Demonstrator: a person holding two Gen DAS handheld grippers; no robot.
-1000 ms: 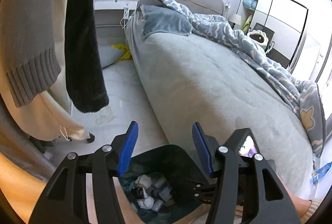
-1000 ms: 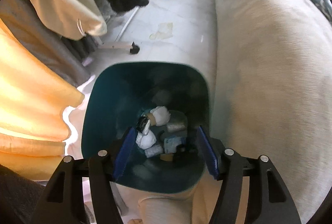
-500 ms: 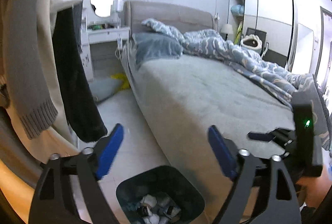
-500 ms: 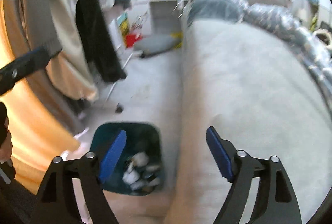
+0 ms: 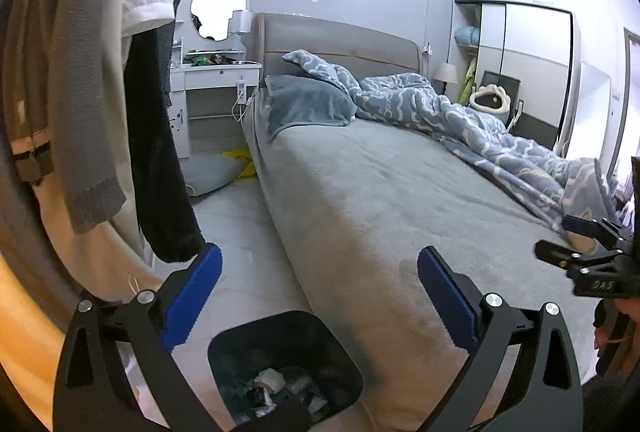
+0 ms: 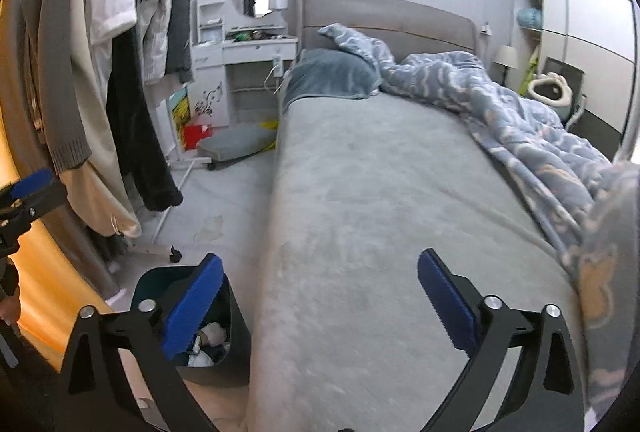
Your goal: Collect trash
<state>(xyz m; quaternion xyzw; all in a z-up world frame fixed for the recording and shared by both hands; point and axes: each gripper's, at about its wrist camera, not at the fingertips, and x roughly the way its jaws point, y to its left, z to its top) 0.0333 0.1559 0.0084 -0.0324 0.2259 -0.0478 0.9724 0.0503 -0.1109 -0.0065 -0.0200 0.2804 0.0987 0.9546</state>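
Note:
A dark teal trash bin [image 5: 282,360] stands on the floor beside the bed, holding crumpled white and grey trash [image 5: 272,380]. It also shows in the right wrist view [image 6: 224,316], partly behind my left finger. My left gripper [image 5: 318,300] is open and empty, raised above the bin. My right gripper [image 6: 318,302] is open and empty, raised over the bed's edge. A pale scrap of trash [image 6: 208,228] lies on the floor further along the bed. The right gripper shows at the right edge of the left wrist view [image 5: 592,264].
A grey bed [image 5: 380,192] with a blue patterned duvet [image 5: 480,128] fills the right. Clothes [image 5: 80,112] hang on a wheeled rack [image 6: 160,250] at left. A white dresser [image 6: 248,72], a grey cushion [image 6: 236,144] and a yellow item [image 5: 240,162] lie beyond.
Both grippers have lifted up and away from the bin and opened wider. The views tilted from looking down into the bin to looking across the bedroom.

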